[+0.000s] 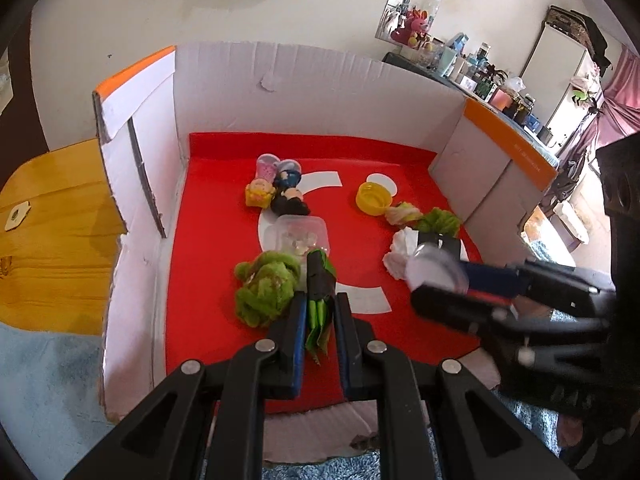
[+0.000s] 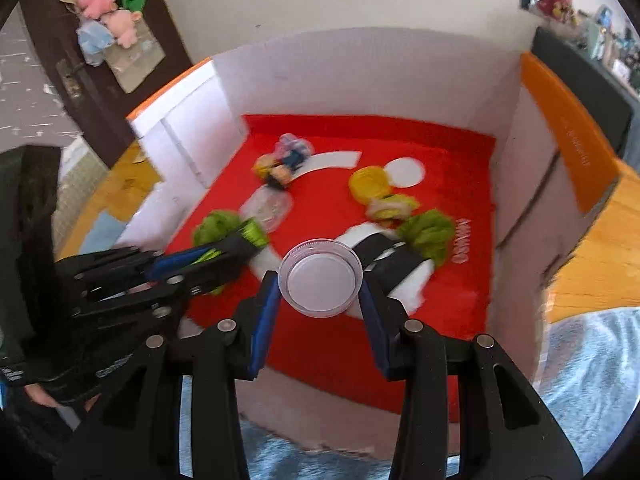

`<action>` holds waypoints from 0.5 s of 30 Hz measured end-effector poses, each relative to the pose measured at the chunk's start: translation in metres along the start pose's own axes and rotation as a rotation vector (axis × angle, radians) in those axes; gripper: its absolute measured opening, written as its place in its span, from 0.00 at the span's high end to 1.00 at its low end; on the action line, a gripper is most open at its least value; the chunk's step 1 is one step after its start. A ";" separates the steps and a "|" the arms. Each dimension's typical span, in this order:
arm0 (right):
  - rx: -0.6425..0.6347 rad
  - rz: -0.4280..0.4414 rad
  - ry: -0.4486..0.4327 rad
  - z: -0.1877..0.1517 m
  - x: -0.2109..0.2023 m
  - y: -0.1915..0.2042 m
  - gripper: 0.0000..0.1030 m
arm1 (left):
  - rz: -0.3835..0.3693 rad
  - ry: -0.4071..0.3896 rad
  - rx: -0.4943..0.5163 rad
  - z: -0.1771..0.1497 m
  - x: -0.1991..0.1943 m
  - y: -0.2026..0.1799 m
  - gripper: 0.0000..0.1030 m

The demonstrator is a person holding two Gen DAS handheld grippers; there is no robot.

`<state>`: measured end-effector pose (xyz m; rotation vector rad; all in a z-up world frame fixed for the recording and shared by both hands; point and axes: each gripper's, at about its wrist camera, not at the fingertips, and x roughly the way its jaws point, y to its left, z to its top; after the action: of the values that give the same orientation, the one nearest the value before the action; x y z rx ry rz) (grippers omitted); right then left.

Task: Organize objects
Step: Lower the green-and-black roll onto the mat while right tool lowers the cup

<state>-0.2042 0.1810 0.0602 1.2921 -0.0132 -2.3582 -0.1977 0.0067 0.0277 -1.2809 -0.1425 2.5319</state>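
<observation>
My left gripper [image 1: 319, 306] is shut on a black and green packet [image 1: 318, 280], held just above the red floor [image 1: 224, 184] of an open white cardboard box [image 1: 280, 80]. Touching the packet's left side is a green fuzzy clump [image 1: 266, 288]. My right gripper [image 2: 320, 292] is shut on a clear round plastic lid [image 2: 320, 278], held over the red floor [image 2: 440, 152]. The left wrist view shows the right gripper [image 1: 436, 284] and that lid [image 1: 434, 266] at right. In the right wrist view the left gripper [image 2: 236, 250] holds the packet [image 2: 252, 234] at left.
On the red floor lie small figurines [image 1: 280, 188], a yellow cap [image 1: 374, 198], a clear plastic tub [image 1: 302, 234], crumpled white tissue [image 1: 400, 252], a black item [image 1: 440, 240] and a second green clump [image 1: 438, 220]. Box walls rise on three sides. A wooden table [image 1: 52, 240] lies outside.
</observation>
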 end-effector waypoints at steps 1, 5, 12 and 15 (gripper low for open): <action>-0.003 0.012 0.005 -0.001 0.001 0.002 0.63 | 0.000 0.001 -0.002 0.000 0.000 0.000 0.87; -0.004 0.038 0.028 -0.003 0.008 0.005 0.63 | 0.006 0.002 -0.010 0.001 -0.001 0.003 0.87; 0.020 -0.055 0.029 -0.005 0.011 -0.007 0.62 | 0.004 0.006 -0.002 0.002 0.005 0.002 0.87; 0.020 -0.093 0.020 -0.005 0.010 -0.010 0.62 | 0.007 0.004 0.002 0.002 0.006 0.001 0.87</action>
<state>-0.2086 0.1870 0.0467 1.3534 0.0309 -2.4282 -0.2031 0.0081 0.0240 -1.2878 -0.1351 2.5344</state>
